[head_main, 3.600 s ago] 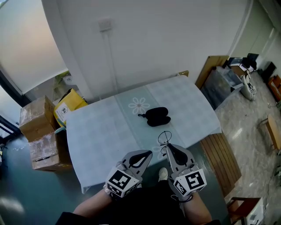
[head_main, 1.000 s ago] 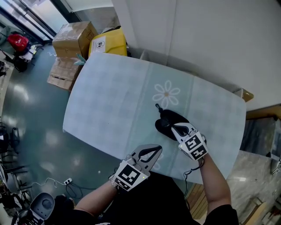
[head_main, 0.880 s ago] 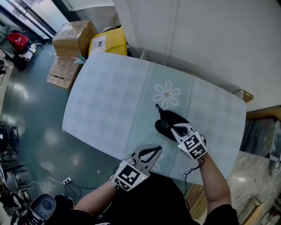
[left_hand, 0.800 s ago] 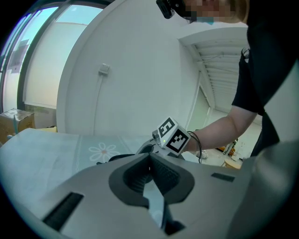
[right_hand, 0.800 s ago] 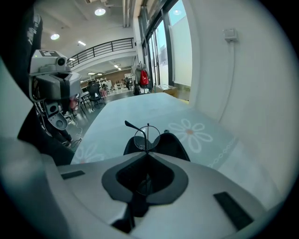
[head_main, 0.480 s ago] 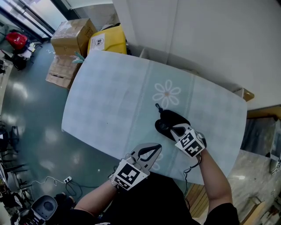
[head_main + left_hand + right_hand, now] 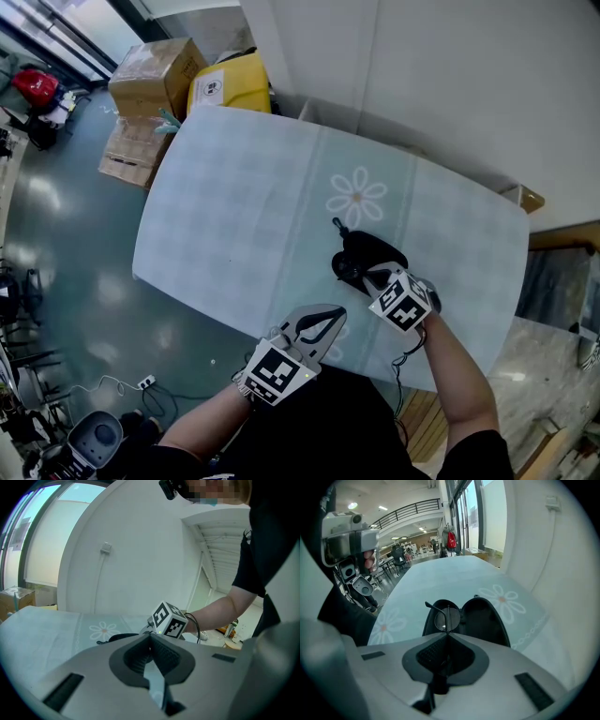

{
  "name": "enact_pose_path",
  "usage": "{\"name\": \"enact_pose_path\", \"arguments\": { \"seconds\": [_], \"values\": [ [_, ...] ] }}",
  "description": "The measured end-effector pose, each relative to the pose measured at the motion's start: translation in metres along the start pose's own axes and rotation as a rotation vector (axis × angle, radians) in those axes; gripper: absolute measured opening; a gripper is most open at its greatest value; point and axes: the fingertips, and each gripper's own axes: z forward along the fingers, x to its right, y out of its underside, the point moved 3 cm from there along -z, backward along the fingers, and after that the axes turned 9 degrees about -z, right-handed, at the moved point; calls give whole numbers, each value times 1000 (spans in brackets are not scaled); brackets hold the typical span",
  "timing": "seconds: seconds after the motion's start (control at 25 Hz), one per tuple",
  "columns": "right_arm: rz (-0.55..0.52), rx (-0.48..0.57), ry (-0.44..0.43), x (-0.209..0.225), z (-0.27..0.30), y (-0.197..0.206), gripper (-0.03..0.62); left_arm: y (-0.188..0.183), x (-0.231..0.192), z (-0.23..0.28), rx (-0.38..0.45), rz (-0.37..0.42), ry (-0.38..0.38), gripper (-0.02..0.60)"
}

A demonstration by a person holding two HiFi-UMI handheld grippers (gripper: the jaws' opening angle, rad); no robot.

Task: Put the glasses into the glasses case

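Observation:
The black glasses case lies open on the pale flowered tablecloth, just past the table's middle. My right gripper is shut on thin wire-framed glasses; their round lenses hang over the left half of the open case. In the head view the right gripper sits at the case's near edge and hides the glasses. My left gripper is shut and holds nothing, at the table's near edge. In the left gripper view the left gripper points toward the case.
Cardboard boxes and a yellow bag stand on the floor beyond the table's far left corner. A white wall runs along the table's far side. A wooden piece sits at the far right corner.
Since 3.6 s ago the right gripper has carried the glasses from the table's near edge out to the case. Over the last second it has drawn back slightly. The left gripper stayed put.

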Motion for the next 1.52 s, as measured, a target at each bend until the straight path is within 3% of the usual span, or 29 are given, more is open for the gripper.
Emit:
{"name": "enact_pose_path", "arguments": {
  "seconds": [0.44,0.52,0.88,1.16,1.52],
  "values": [
    [-3,-32,-3,-4,5,3,32,7,9,-11,3,6,-17,26],
    [-6,-32,0,-5,5,3,60,9,10,-13,5,6,-21,26],
    [-9,-16,59,-3,-5,4,77,15,16,-25,13,3,-43,26],
    [36,69,172,-8,-33,-14,77,21,16,-46,3,28,-25,26],
    [174,254,367,-49,-100,-61,66,2,30,-83,30,111,90,26]
  ]
}}
